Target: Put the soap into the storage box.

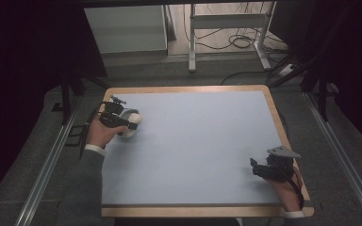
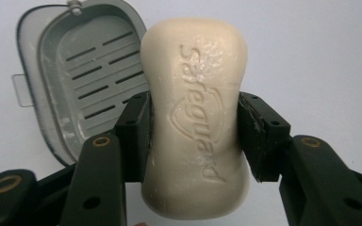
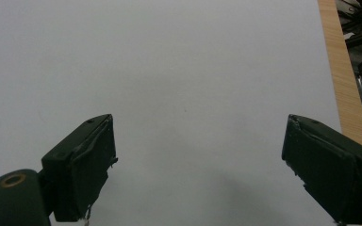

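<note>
Left gripper view: soap dish half-hidden behind soap.

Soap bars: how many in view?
1. The soap bar is clamped in the left gripper, beside the open soap dish at the table's left. None seen elsewhere.

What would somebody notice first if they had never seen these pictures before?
Probably the cream bar of soap, stamped with the word Safeguard, squeezed at its waist between the black jaws of the left gripper. Just behind it, on the pale blue table top, lies an open grey soap box with slots in its tray. Near the table's right edge, the right gripper has its jaws wide apart with nothing between them.
</note>
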Available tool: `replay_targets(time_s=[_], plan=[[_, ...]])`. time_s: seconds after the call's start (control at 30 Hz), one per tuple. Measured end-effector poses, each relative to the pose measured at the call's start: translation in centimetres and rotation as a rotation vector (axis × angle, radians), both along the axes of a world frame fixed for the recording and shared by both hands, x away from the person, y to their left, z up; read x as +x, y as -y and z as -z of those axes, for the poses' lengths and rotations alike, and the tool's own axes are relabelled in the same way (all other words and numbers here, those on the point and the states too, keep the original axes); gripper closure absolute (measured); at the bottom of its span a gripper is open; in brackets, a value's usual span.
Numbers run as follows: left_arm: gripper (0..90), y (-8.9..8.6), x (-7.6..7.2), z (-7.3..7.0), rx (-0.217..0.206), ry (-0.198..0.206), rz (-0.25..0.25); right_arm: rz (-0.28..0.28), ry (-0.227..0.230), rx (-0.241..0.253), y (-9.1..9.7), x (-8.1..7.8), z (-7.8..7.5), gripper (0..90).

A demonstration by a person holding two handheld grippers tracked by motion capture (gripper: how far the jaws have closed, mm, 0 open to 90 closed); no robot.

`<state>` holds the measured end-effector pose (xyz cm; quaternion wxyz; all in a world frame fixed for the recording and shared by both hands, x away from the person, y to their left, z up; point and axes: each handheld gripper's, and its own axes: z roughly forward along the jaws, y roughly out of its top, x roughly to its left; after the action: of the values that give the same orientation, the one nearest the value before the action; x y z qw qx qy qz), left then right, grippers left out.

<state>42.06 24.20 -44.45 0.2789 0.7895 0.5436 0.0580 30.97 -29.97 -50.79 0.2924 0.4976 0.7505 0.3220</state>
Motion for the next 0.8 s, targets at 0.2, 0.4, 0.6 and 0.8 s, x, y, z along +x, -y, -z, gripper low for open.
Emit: replay_targets(time_s=[0.2, 0.4, 0.6, 0.8], plan=[[49.2, -0.7, 0.7, 0.3, -0.005, -0.001, -0.022, -0.002, -0.002, -0.001, 0.0, 0.0, 0.0, 10.4], [49.2, -1.1, 1.4, 0.7, -0.003, -0.006, -0.045, 0.000, -0.004, 0.001, 0.0, 0.1, 0.1, 10.4], [49.2, -1.5, 2.2, 1.5, -0.001, -0.018, -0.082, 0.000, -0.005, -0.001, 0.0, 0.1, 0.1, 10.4], [49.2, -1.5, 2.7, 2.0, 0.030, -0.019, -0.089, -0.004, -0.009, 0.001, 0.0, 0.1, 0.2, 10.4]])
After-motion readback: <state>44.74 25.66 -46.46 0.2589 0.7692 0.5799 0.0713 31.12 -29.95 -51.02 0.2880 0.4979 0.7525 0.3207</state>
